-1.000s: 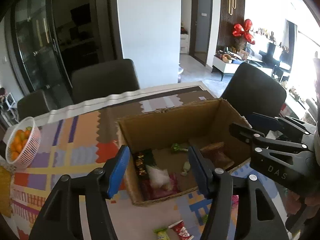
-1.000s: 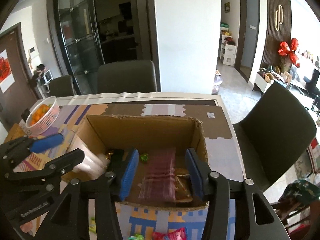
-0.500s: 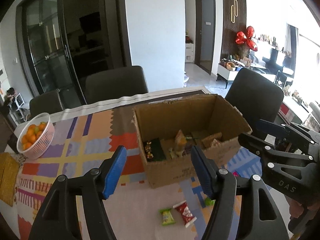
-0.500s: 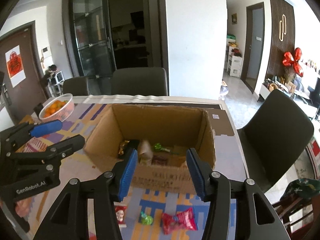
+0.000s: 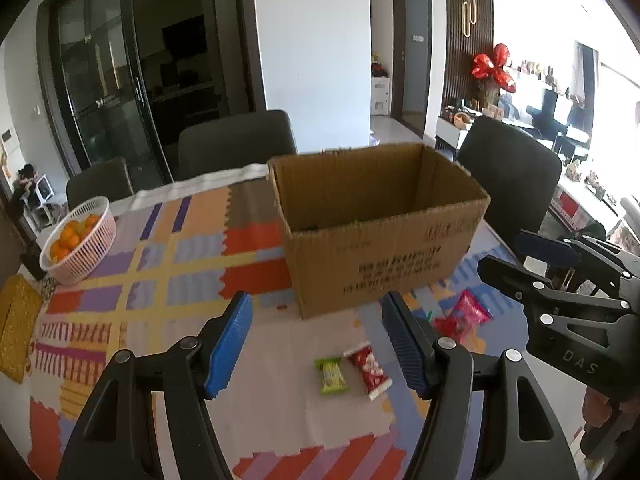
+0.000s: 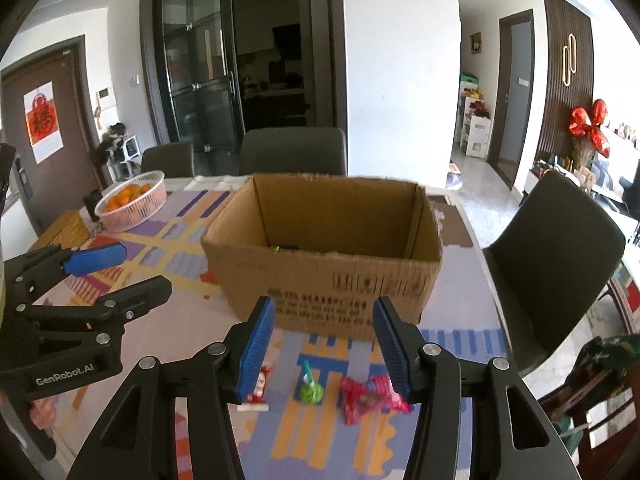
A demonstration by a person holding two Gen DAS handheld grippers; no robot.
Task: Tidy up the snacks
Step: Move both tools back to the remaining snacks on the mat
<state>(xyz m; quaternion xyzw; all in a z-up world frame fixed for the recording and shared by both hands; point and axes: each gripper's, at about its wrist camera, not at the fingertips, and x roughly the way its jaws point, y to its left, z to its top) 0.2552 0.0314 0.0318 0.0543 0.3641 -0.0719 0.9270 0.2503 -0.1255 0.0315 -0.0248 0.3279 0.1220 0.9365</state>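
The cardboard box (image 5: 380,236) stands open-topped on the surface (image 5: 132,280), whose cover is patterned in orange, purple and yellow blocks. Dark print runs along the box's near wall, too blurred for me to read. Only slivers of its contents show over the rim. Loose snacks lie on the surface in front of it: a green packet (image 5: 331,375) and a red-and-white packet (image 5: 369,367) side by side, a pink packet (image 5: 472,312) further right near the box's corner, and a small green twisted candy (image 6: 311,390) beside a red wrapped one (image 6: 366,396).

My left gripper (image 5: 318,342) hangs above the green and red-and-white packets; its blue fingers (image 5: 228,346) have just been spreading and stand apart with nothing between them. My right gripper (image 6: 324,346) has its fingers (image 6: 256,350) parted too, empty, over the twisted candy. Its body reads "DAS" in the left view, and the left one reads "GenRobot.AI" in the right view (both in pale letters on black).

Off to the left sits a pink basket (image 5: 80,248) of oranges (image 5: 66,236), with a gold box (image 5: 16,332) near the surface's edge. Dark chairs (image 5: 236,144) ring the surface, and a red foil balloon (image 5: 494,66) hangs by the slatted wall.
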